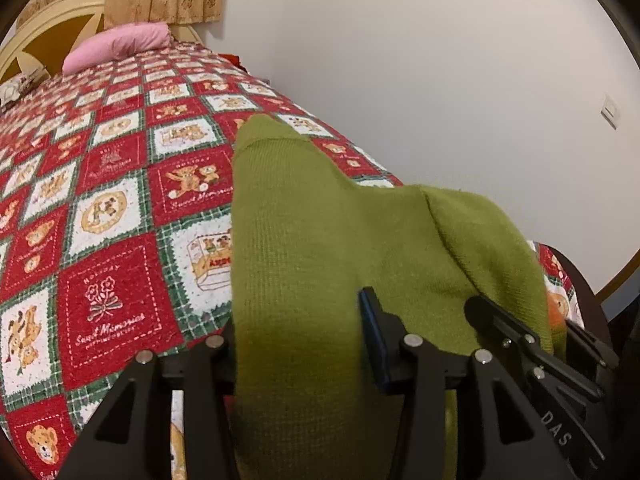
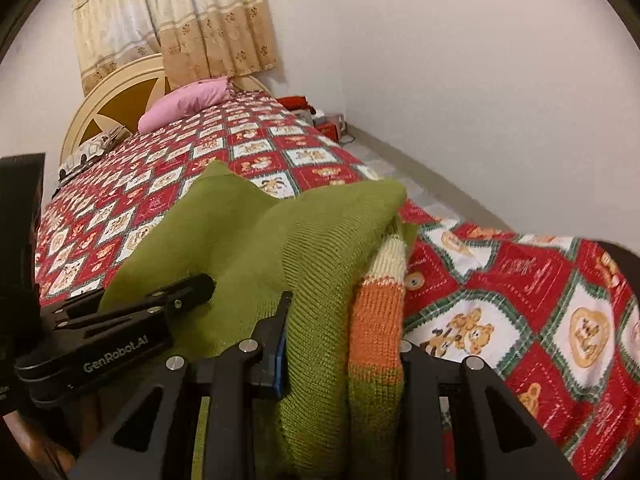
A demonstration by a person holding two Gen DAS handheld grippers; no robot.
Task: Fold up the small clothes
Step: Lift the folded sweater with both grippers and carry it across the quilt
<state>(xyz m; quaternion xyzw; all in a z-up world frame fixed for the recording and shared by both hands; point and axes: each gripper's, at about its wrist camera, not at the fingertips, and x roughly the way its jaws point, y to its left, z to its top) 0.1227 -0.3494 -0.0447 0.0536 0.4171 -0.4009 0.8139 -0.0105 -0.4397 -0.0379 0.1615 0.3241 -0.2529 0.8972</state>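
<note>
Right gripper first: its two black fingers are pinching a thick bunch of green knit sweater, with an orange-and-cream striped band of the same garment wedged against the finger at 3 o'clock. The tool tilts downward toward the bed. In the left wrist view, the left gripper also tips down over the bed; green knit fills the gap between its fingers, the blue-padded finger at 3 o'clock lies against the cloth, and the finger at 9 o'clock is mostly hidden behind it (so whether the pads truly press, I cannot tell). The two tools sit near each other, the left showing at 9 o'clock in the right wrist view. Outward now: the sweater lies on the red teddy-bear quilt, its long axis running away toward 12 o'clock, a pointed end aimed at the pink pillow and the headboard.
</note>
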